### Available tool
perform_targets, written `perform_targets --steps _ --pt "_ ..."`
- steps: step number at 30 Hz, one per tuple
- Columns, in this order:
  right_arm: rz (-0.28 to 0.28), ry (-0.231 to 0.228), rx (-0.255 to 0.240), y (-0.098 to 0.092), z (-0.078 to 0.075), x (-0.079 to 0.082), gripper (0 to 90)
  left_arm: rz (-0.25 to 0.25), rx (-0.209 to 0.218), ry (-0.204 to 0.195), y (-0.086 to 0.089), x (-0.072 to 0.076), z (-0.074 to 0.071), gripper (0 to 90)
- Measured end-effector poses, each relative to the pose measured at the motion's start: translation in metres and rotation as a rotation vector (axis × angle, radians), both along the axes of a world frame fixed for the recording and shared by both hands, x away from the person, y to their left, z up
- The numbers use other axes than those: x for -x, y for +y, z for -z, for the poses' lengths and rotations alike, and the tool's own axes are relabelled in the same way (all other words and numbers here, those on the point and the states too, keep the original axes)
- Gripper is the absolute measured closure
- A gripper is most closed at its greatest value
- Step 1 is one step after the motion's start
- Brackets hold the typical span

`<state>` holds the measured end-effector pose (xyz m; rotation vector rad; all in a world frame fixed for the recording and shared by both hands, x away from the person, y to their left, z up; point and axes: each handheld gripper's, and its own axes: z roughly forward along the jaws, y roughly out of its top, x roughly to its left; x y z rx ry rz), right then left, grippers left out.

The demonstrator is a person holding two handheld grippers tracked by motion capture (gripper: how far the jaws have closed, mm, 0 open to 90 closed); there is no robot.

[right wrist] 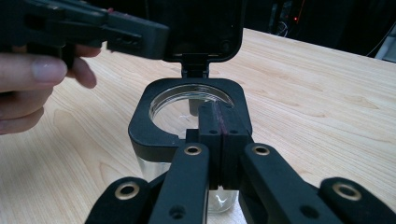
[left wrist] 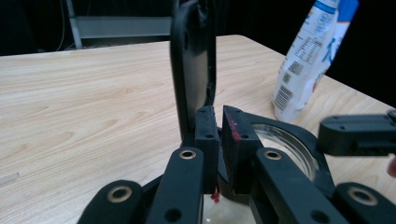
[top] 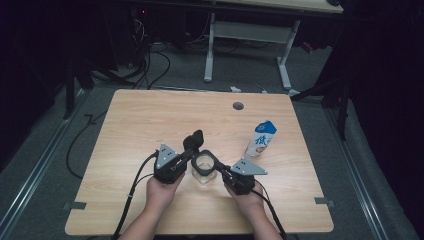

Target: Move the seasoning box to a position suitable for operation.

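The right gripper (right wrist: 219, 135) has its jaws pressed flat together, pinching the near edge of the jar's black square rim (right wrist: 159, 140). The left gripper (left wrist: 219, 140) is nearly closed, a thin slit left between its pads, and it sits at the hinge side of the same rim, just below the raised lid (left wrist: 194, 70); whether its pads actually squeeze anything cannot be told.

In the high view the glass jar (top: 202, 175) stands between the two grippers, near the table's front edge, with its black lid (top: 194, 140) flipped up at the jar's 11 o'clock. The left gripper (top: 186, 159) comes in from the jar's 9 o'clock, the right gripper (top: 219, 170) from its 4 o'clock.

A white and blue milk carton (top: 261, 140) stands at the jar's 2 o'clock, apart from it. All rest on a light wooden table (top: 140, 125).
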<state>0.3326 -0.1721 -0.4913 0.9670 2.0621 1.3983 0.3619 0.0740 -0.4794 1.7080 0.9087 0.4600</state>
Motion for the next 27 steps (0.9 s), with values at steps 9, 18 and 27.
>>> perform_targets --steps 9,18,27 --pt "0.017 0.011 0.013 0.000 -0.003 0.002 84.5 0.033 -0.124 0.001 0.028 0.020 0.017 78.5" --pt "0.126 0.008 0.004 -0.028 -0.004 0.011 72.8 0.039 -0.210 0.054 0.074 0.033 0.040 55.4" --pt "0.322 0.059 0.105 -0.057 0.008 0.005 70.9 0.009 -0.143 0.044 0.100 0.032 0.043 51.4"
